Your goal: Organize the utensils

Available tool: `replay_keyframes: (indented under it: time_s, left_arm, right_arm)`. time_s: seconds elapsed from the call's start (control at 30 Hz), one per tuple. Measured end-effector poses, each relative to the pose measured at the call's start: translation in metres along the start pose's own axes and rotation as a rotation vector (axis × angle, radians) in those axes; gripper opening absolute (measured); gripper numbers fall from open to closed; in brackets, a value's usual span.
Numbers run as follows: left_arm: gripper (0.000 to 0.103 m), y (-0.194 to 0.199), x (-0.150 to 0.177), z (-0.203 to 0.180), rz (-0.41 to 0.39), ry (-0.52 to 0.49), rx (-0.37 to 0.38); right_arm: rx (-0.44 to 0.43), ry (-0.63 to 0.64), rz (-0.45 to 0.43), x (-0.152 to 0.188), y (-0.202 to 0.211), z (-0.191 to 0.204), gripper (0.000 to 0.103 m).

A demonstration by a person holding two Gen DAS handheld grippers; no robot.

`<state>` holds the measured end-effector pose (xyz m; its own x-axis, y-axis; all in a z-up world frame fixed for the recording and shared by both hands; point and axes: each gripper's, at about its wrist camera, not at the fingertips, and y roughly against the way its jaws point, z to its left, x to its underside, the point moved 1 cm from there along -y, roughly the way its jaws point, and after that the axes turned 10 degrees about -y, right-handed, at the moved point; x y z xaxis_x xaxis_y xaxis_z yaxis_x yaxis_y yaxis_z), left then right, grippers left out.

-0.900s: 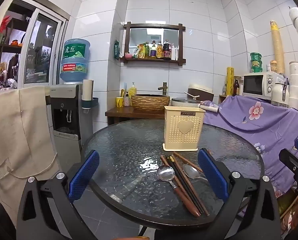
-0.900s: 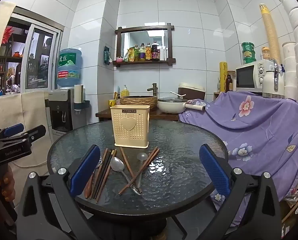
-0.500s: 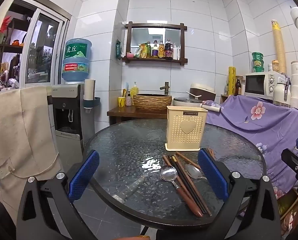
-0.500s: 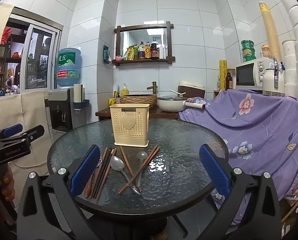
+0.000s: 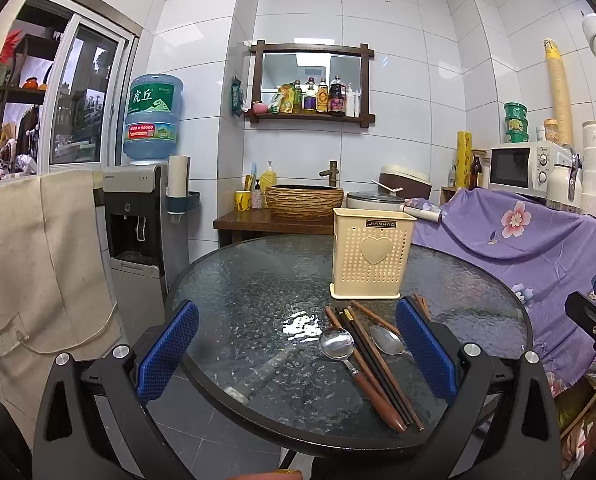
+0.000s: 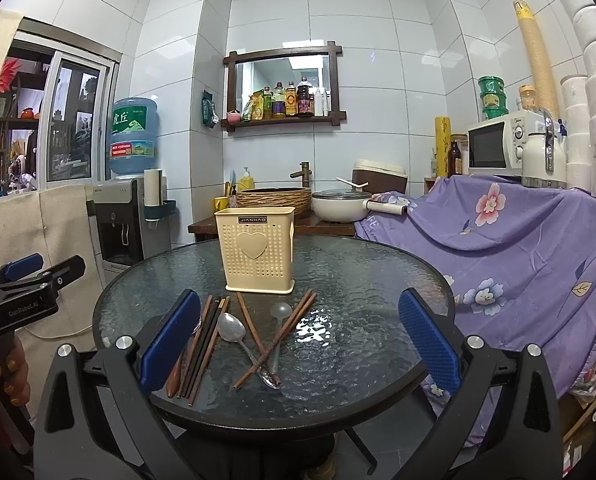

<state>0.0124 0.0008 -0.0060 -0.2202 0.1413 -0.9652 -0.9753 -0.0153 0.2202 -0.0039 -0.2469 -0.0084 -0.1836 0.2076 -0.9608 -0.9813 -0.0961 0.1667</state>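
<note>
Both tongs, left point(image 5: 296, 344) and right point(image 6: 298, 334), spread wide, empty (ready to pick). Spoons point(image 6: 231, 326), chopsticks point(image 6: 202, 344) loose ahead on table point(image 6: 378, 280); holder point(image 6: 255, 250) upright beyond, awaiting them.

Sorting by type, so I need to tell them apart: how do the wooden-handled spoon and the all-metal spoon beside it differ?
The wooden-handled spoon has a round bowl; the all-metal spoon has an oval one. The first lies left of the dark chopsticks, the second right of them, under a crossed brown pair. Both lie flat on the glass table, bowls toward the holder.
</note>
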Motion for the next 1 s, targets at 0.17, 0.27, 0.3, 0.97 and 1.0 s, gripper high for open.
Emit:
replay_keyframes:
  time_s: [0.17, 0.27, 0.3, 0.97, 1.0]
  left_arm:
    - [0.097, -0.0005, 0.0006, 0.0005, 0.004, 0.005, -0.001]
    - [0.097, -0.0019, 0.001, 0.002, 0.008, 0.009, -0.004]
    - [0.097, -0.0018, 0.0011, 0.002, 0.007, 0.009, -0.006]
    - [0.097, -0.0048, 0.003, 0.0014, 0.024, 0.008, -0.002]
    - [0.097, -0.0048, 0.0031, 0.0014, 0.023, 0.008, -0.003]
  right_arm:
    - [0.001, 0.002, 0.005, -0.0005, -0.0009, -0.0007, 0.098]
    - [0.002, 0.005, 0.006, 0.0, -0.0008, -0.0004, 0.098]
    - [0.001, 0.003, 0.007, -0.0003, -0.001, 0.0003, 0.098]
    - [-0.005, -0.007, 0.013, 0.0008, -0.0043, 0.0018, 0.098]
    - [-0.004, -0.011, 0.015, 0.0014, -0.0048, 0.0016, 0.098]
